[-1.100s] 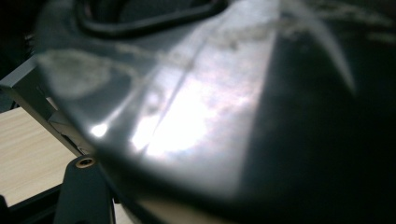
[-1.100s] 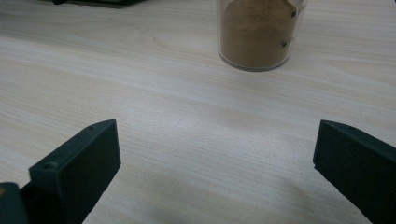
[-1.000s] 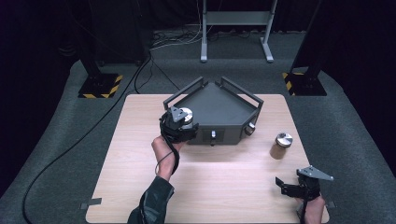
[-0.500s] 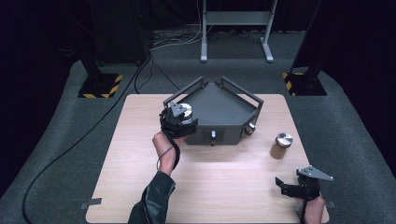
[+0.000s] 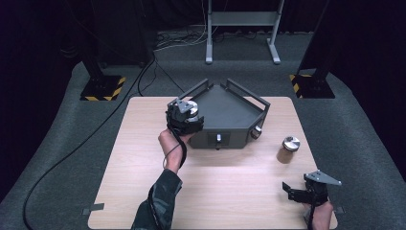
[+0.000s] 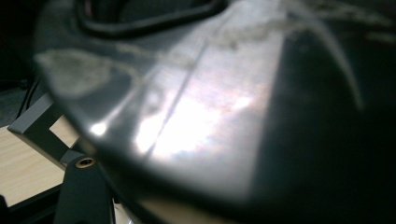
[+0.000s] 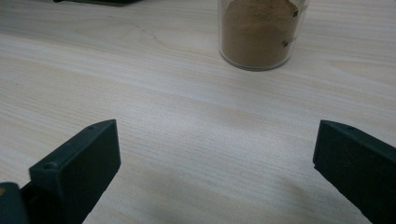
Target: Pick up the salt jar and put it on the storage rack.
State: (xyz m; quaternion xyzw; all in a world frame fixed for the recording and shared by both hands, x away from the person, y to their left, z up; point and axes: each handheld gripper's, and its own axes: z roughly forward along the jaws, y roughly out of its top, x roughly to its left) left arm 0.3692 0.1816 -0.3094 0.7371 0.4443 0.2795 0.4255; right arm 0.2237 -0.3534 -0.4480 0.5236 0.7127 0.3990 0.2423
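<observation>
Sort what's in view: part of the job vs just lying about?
In the job:
- left gripper, at the dark angular tray
- jar of brown powder, in front of the open right gripper

Lying about:
- floor cables
- metal stand

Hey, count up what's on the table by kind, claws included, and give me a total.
Dark corner racks with rails: 1, the rack at the table's far middle.
Jars of brown powder with silver lids: 1, the jar standing right of the rack.
Hand-held claws: 2, the left claw at the rack's left rail, the right claw near the front right corner.
Total: 4.
</observation>
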